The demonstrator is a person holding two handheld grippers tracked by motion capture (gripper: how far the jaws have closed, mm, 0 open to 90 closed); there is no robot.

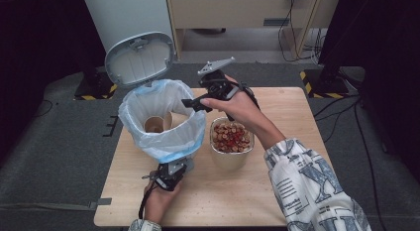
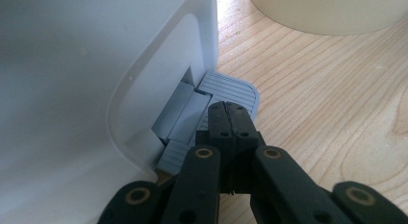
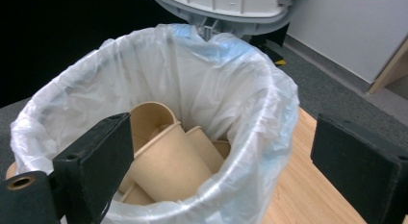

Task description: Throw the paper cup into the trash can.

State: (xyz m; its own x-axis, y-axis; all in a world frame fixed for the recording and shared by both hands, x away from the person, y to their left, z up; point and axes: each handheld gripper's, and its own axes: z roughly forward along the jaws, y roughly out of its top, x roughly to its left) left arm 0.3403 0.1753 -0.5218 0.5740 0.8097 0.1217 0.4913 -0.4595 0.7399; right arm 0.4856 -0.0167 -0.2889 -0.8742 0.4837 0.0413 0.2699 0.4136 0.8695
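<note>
Grey carpet floor (image 1: 59, 137), wooden table (image 1: 277, 191), wooden cabinet (image 1: 237, 13) behind, black cables (image 1: 292, 37)

bowl (image 1: 231, 152) of red/brown snack bits: desk centre, nr front edge, just right of the bin | black/yellow-striped stand feet (image 1: 311, 82): on floor, beyond desk's far right corner | cables (image 1: 289, 40): on floor, far side, under shelving

Wooden table (image 1: 287, 191) standing on grey carpet (image 1: 64, 156). Bin (image 1: 163, 123) sitting on table's left half, pedal (image 2: 230, 92) resting just above wood. Bowl (image 1: 232, 142) sitting right beside bin, near centre. Right part lying bare.
</note>
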